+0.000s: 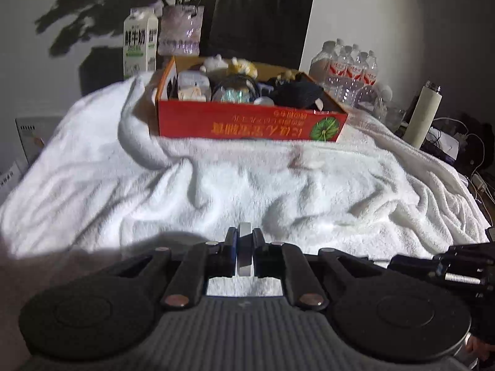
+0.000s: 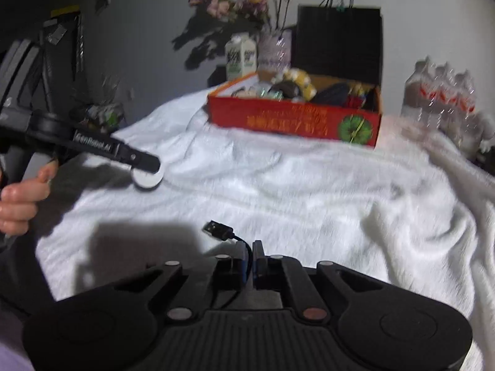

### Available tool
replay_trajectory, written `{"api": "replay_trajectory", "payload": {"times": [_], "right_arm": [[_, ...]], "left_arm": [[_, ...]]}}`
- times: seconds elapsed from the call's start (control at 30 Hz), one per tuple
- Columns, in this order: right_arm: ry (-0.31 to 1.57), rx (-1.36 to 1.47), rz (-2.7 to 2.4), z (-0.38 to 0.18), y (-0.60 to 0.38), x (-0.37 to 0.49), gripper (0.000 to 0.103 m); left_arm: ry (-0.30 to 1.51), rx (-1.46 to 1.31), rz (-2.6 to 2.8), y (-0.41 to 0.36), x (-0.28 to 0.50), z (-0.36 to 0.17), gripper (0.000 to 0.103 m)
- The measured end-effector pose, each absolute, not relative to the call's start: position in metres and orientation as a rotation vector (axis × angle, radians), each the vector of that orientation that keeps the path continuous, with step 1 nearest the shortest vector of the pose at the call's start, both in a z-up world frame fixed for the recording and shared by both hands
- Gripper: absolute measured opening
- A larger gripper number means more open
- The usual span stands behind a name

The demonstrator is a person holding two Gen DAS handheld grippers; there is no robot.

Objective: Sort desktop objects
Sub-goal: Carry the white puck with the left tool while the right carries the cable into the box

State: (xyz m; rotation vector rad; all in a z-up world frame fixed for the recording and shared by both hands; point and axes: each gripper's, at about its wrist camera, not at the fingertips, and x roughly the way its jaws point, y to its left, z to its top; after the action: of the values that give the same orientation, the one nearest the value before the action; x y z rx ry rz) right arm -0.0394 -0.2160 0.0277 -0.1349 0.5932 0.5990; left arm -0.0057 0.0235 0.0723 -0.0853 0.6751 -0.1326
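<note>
My left gripper (image 1: 245,232) is shut on a white round disc (image 1: 245,255), seen edge-on between its pads. In the right wrist view the same left gripper (image 2: 150,167) comes in from the left, held by a hand, with the disc (image 2: 148,181) just above the white towel (image 2: 309,201). My right gripper (image 2: 250,247) is shut on a black USB cable; its plug (image 2: 215,229) sticks out to the left of the fingertips. A red cardboard box (image 1: 247,125) (image 2: 294,120) holding several small items stands at the back of the towel (image 1: 216,185).
Behind the box stand a milk carton (image 1: 139,46), a vase of flowers (image 1: 181,31) and a black paper bag (image 1: 260,21). A pack of water bottles (image 1: 346,68), a cream flask (image 1: 423,114) and loose cables (image 1: 458,142) lie to the right.
</note>
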Motion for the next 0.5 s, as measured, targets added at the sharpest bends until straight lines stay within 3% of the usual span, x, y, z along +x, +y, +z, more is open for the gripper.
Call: {"api": "replay_trajectory", "payload": {"times": [0.5], "right_arm": [[0.265,-0.163,0.514,0.15,-0.221,0.032,0.001]], "left_arm": [[0.5,-0.088,-0.179,0.036,0.062,0.151,0.01]]}}
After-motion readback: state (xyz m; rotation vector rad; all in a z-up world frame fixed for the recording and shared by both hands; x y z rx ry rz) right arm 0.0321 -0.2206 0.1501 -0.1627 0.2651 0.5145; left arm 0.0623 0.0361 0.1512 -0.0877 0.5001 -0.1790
